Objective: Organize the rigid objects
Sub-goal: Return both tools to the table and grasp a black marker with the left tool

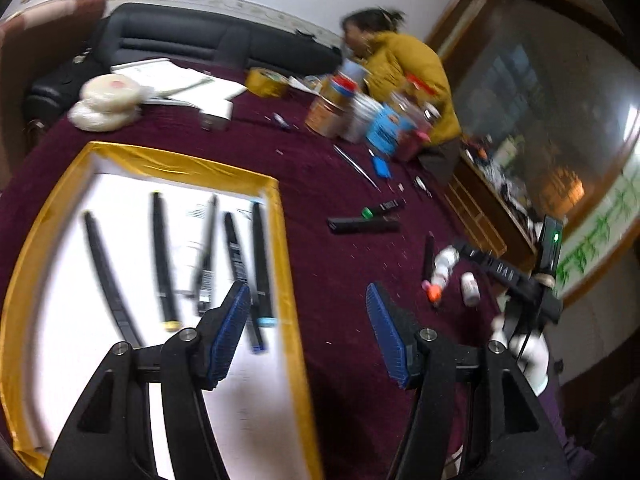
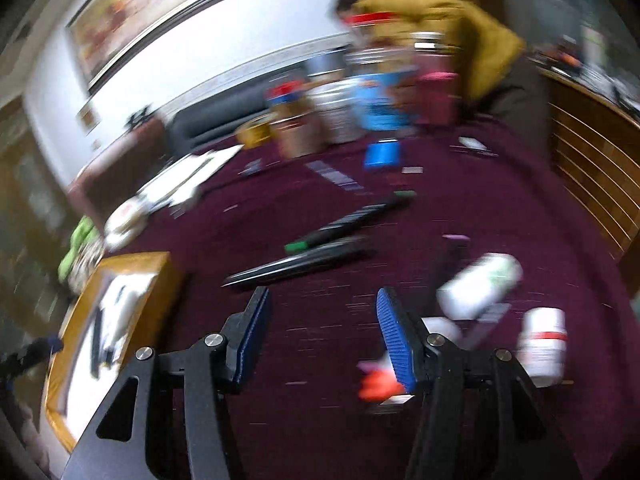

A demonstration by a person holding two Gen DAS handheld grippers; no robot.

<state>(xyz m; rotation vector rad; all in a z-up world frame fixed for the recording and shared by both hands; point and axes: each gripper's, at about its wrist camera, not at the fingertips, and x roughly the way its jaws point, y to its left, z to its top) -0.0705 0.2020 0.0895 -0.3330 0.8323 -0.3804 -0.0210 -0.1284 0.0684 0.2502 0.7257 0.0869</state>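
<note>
Maroon tablecloth (image 1: 328, 280) covered the table, with a black sofa (image 1: 192, 36) against the wall at 12 o'clock. Left gripper (image 1: 306, 320) hung with jaws spread, nothing between them, over the right edge of the gold-rimmed white tray (image 1: 280, 240). 5 dark pens (image 1: 160, 256) lay side by side in the tray at 9 o'clock from it. Right gripper (image 2: 320, 332) was also spread and empty over bare cloth. 2 more black pens (image 2: 304, 256) lay loose on the cloth at its 12 o'clock, 1 green-capped. White bottles (image 2: 480, 284) lay at its 3 o'clock. A person in a mustard jacket (image 1: 408, 68) sat behind a cluster of cans (image 1: 352, 112). Right view was heavily blurred.
</note>
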